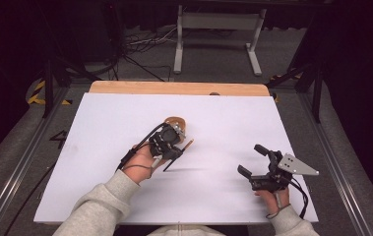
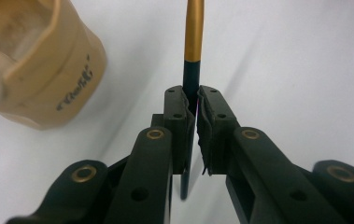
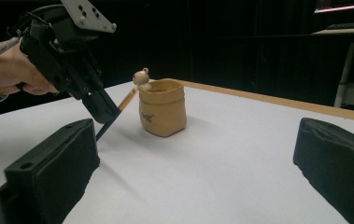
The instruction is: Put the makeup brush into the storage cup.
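Leftmost, the left gripper [image 1: 174, 150] sits just left of the white table's [image 1: 100, 196] centre, its jaws closed tight on a thin pen [image 2: 192, 70]. Pen has a dark lower shaft and a gold upper part; it runs slanted, dark tip toward 7 o'clock in the high view, gold end toward 1 o'clock, clear of the surface with its shadow below. In the left gripper view the pads [image 2: 177, 116] press the dark shaft from both sides. At 12 o'clock from that gripper, just beside it, stands a tan pouch-shaped holder [image 3: 162, 113], upright, mouth open, small pale figure at its rim. Further right, well apart at about 4 o'clock from the holder, the right gripper [image 1: 253, 162] rests low with jaws spread wide, nothing between them.
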{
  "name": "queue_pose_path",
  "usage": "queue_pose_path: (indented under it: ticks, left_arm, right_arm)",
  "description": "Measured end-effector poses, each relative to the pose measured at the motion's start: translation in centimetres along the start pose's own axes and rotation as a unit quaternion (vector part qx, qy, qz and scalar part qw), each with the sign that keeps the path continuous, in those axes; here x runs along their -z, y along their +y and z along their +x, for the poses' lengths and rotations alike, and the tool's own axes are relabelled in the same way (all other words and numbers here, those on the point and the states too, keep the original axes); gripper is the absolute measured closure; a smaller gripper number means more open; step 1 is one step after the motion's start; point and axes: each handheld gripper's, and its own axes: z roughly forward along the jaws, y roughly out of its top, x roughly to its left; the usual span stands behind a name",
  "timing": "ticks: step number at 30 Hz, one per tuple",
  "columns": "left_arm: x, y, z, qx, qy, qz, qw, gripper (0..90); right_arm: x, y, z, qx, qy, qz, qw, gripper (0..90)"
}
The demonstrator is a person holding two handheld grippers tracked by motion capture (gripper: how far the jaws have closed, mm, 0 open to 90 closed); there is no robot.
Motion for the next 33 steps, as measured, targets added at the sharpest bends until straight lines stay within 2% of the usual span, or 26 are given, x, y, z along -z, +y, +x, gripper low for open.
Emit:
queue_pose_path:
  ticks: [1, 2, 6, 7, 13, 17, 21, 22, 33]
  left_arm:
    - [0.0, 0.0, 0.0, 0.000, 0.000, 0.000, 1.0000, 82.4]
    - [0.4, -0.1, 0.1, 0.001, 0.002, -0.014, 0.9999, 82.3]
    - [0.9, -0.2, 0.2, 0.002, 0.001, -0.031, 0.9995, 82.4]
    - [1.1, -0.3, 0.2, 0.004, 0.004, -0.042, 0.9991, 82.5]
    - [2.0, -0.4, 0.1, 0.002, 0.005, -0.068, 0.9977, 82.7]
    - [2.6, -0.5, 0.1, 0.004, 0.010, -0.092, 0.9957, 82.8]
    - [3.2, -0.6, 0.1, 0.003, 0.014, -0.107, 0.9942, 82.9]
    - [3.4, -0.6, 0.1, 0.005, 0.012, -0.117, 0.9930, 82.8]
    - [4.5, -0.8, 0.3, 0.016, 0.011, -0.155, 0.9877, 83.0]
  right_arm:
    - [0.0, 0.0, 0.0, 0.000, 0.000, 0.000, 1.0000, 0.4]
    - [0.0, 0.0, 0.0, 0.000, 0.000, 0.001, 1.0000, 0.4]
    - [0.0, 0.0, 0.0, 0.000, 0.000, 0.001, 1.0000, 0.4]
    - [0.0, 0.0, 0.0, 0.000, 0.001, 0.001, 1.0000, 0.4]
    - [0.0, 0.0, 0.0, 0.000, 0.001, 0.001, 1.0000, 0.4]
    - [0.0, 0.0, 0.0, 0.000, 0.001, 0.001, 1.0000, 0.4]
    - [0.0, 0.0, 0.0, 0.000, 0.001, 0.001, 1.0000, 0.4]
    - [0.0, 0.0, 0.0, 0.000, 0.001, 0.001, 1.0000, 0.4]
    - [0.0, 0.0, 0.0, -0.001, 0.002, 0.001, 1.0000, 0.4]
